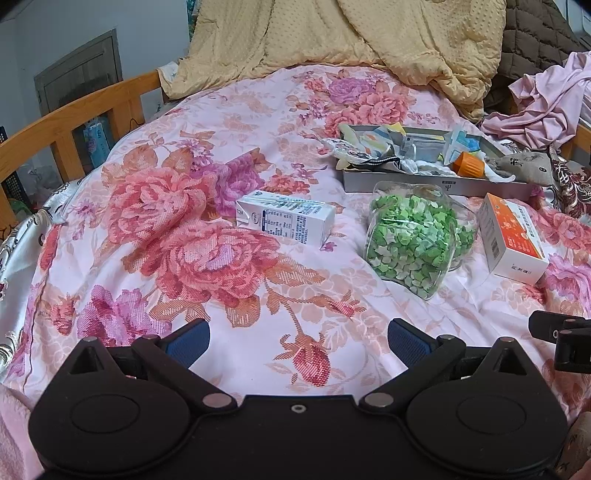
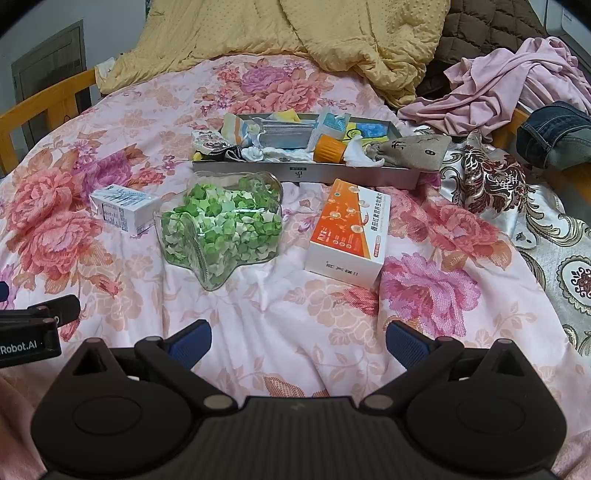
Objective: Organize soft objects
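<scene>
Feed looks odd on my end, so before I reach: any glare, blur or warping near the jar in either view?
Left wrist view: a thin glare streak on the jar, otherwise sharp; fisheye bends the bed rail at the edge. Right wrist view: a bright glint on the jar, the orange box readable, corners vignetted dark. Lighting is soft and even in both, shadows faint.

Bed [image 1: 258, 314] with pink floral sheet fills both views. Wooden rail [image 1: 70, 122] along its left side, pale wall [image 1: 44, 33] behind with a grey framed panel [image 1: 79, 70]. Yellow blanket [image 1: 332, 33] heaped at far end. Even indoor light.
</scene>
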Demonstrator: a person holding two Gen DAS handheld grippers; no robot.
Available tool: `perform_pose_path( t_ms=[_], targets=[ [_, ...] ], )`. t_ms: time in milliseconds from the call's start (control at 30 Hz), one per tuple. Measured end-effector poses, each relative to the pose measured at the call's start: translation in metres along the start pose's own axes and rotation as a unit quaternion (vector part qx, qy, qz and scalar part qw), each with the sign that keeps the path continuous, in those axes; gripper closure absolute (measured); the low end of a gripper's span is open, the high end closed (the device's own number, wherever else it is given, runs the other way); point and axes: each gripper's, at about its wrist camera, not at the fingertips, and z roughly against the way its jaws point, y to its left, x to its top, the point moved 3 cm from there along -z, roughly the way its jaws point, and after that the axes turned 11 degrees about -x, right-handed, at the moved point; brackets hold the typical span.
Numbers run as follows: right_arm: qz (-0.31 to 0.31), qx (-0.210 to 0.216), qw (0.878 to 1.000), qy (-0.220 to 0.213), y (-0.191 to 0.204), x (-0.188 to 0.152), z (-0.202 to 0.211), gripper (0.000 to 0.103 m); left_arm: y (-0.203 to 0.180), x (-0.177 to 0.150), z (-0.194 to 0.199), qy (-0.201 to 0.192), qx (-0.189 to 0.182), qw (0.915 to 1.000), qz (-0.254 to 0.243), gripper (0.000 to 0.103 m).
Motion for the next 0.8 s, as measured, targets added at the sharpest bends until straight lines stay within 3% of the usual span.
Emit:
perform_pose_path(
  t_ms=[800],
  targets=[
    [-0.003,0.0,1.0,-0.003,-0.0015,0.0006,0.0006,0.001,-0.0006,0.0009,0.0022,-0.005,0.0,1.0,0.0,0.001]
  ],
)
